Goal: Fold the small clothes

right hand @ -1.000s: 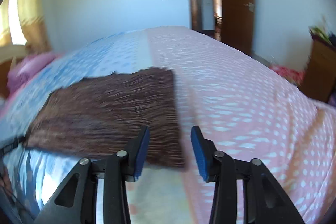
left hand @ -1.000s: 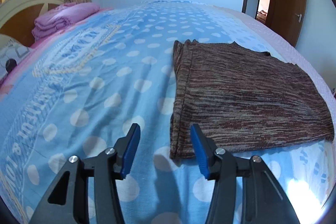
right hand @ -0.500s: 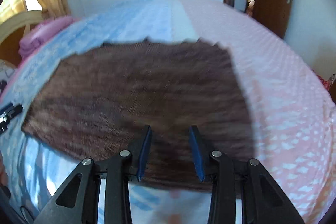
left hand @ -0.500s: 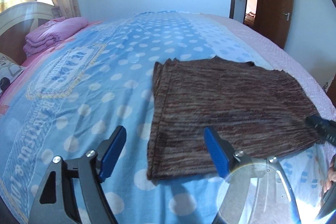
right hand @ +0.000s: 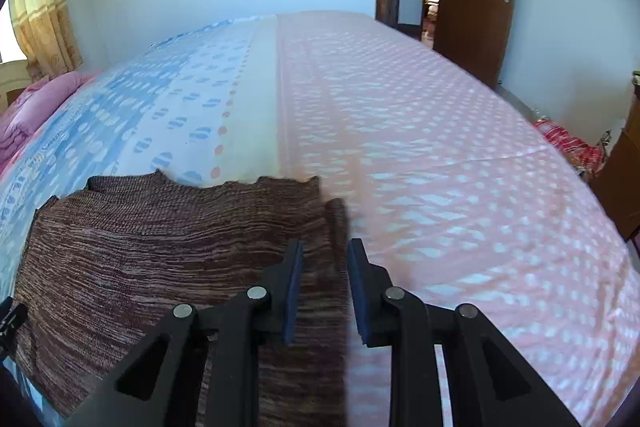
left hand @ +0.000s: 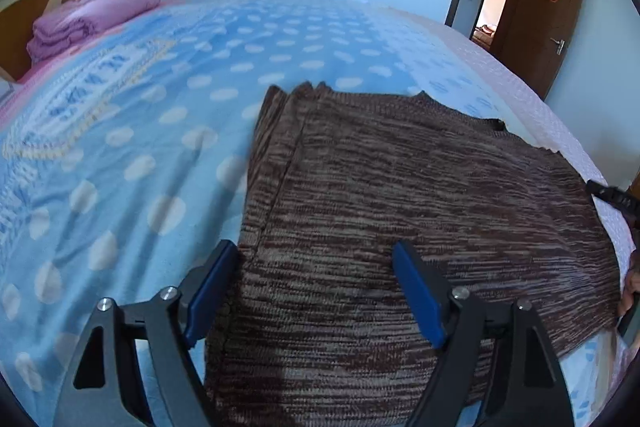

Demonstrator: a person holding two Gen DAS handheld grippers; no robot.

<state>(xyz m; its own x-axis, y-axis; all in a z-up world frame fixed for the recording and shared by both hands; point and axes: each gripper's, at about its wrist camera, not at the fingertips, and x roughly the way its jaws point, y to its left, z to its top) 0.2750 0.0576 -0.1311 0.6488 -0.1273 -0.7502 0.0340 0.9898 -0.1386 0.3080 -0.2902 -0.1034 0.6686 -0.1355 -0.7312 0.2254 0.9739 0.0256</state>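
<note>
Brown knit garment (left hand: pixel 400 211) flat on bed (left hand: pixel 140 131), partly folded, spread ahead of both grippers. Left gripper (left hand: pixel 316 291): jaws just opened wide, now straddling garment's left edge near corner, pads not pressing. Right gripper (right hand: pixel 323 291): swung from garment's middle to right edge, jaws just narrowed around edge strip; contact unclear, blurred. Likely both setting up next fold. Near hem hidden behind gripper bodies; right gripper barely visible at left view's edge.
</note>
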